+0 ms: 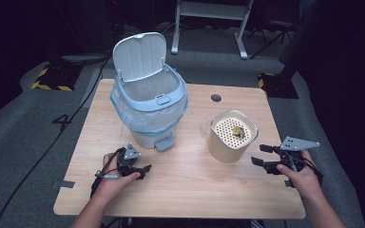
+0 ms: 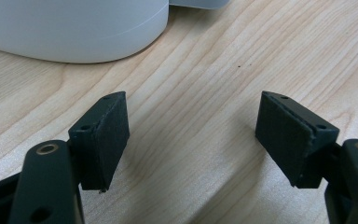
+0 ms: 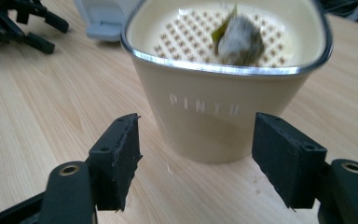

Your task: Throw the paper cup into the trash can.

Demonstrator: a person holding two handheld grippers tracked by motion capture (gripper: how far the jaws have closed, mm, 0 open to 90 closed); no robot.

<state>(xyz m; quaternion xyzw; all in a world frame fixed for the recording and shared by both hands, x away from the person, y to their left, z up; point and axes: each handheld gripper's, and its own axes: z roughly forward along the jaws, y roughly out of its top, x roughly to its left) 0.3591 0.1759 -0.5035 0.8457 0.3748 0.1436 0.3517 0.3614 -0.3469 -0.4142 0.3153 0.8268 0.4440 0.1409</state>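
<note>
Jaws spread on both: your left gripper (image 1: 144, 169) rests near the open-lidded bin (image 1: 150, 102), your right gripper (image 1: 262, 155) just beside the beige cup (image 1: 231, 136) holding a scrap (image 3: 239, 37).

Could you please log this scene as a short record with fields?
surface: wooden table
bin: pedal bin, lid up, bag-lined
container: beige cup with perforated insert, small scrap on it
left tool: open, near the bin's base
right tool: open, facing the cup, not touching
</note>
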